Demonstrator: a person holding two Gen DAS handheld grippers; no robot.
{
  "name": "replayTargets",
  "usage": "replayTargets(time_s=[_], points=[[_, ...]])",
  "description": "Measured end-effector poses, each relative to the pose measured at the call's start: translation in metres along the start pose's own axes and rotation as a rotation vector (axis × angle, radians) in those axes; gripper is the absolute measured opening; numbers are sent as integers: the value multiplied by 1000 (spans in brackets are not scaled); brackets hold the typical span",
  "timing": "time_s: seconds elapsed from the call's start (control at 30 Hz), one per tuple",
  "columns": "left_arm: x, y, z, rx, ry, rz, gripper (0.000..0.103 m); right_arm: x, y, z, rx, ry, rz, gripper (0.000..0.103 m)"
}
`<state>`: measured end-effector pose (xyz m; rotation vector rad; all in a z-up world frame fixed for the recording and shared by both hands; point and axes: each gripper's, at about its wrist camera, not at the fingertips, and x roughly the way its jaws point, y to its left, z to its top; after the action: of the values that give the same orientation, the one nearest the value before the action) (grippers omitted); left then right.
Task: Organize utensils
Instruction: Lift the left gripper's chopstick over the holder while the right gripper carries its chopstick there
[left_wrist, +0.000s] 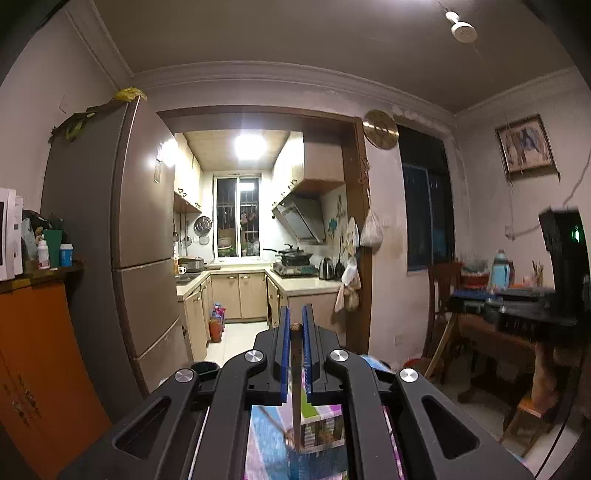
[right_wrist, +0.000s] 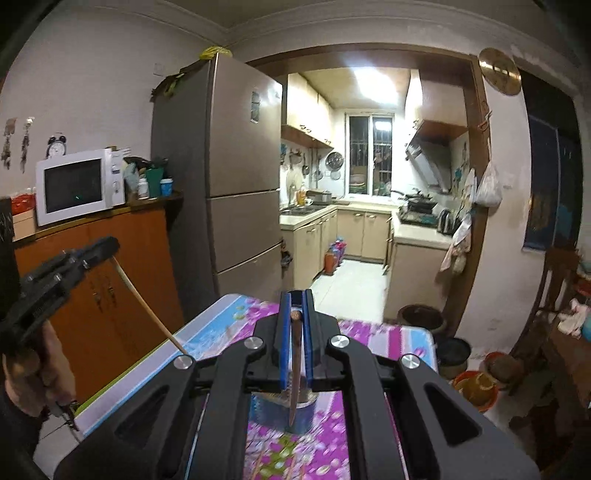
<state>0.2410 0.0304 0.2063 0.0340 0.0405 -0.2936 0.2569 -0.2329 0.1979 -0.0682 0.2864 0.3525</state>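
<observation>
Two chopsticks held, one per gripper, above table

Right gripper (right_wrist: 295, 314) is clamped on dark chopstick (right_wrist: 294, 373), hung tip-down over floral table (right_wrist: 229, 325); left gripper (left_wrist: 294, 326) is clamped on second chopstick (left_wrist: 295, 373), seen pale (right_wrist: 147, 306) at left; fridge (right_wrist: 236, 162) and kitchen beyond.

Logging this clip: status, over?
Left gripper shut on a chopstick. Right gripper shut on another chopstick. Both above floral table; nothing blocking.

left gripper (left_wrist: 294, 326): clamped (level) | right gripper (right_wrist: 295, 314): clamped, seemingly tilted down
</observation>
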Motion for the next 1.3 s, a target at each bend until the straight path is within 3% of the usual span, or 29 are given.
replayTargets(time_s=[0.17,0.3,0.7,1.3], points=[[33,5,35,-25,5,1,8,23,-13,31,-2,3,-30,5],[63,3,40,-15,38,6,8,45,-21,38,22,23,-26,5],[121,-6,-2,-12,173,-18,7,100,-22,8,22,115,-4,5],[180,6,-57,-23,329,-1,8,144,-29,-17,64,210,30,5]])
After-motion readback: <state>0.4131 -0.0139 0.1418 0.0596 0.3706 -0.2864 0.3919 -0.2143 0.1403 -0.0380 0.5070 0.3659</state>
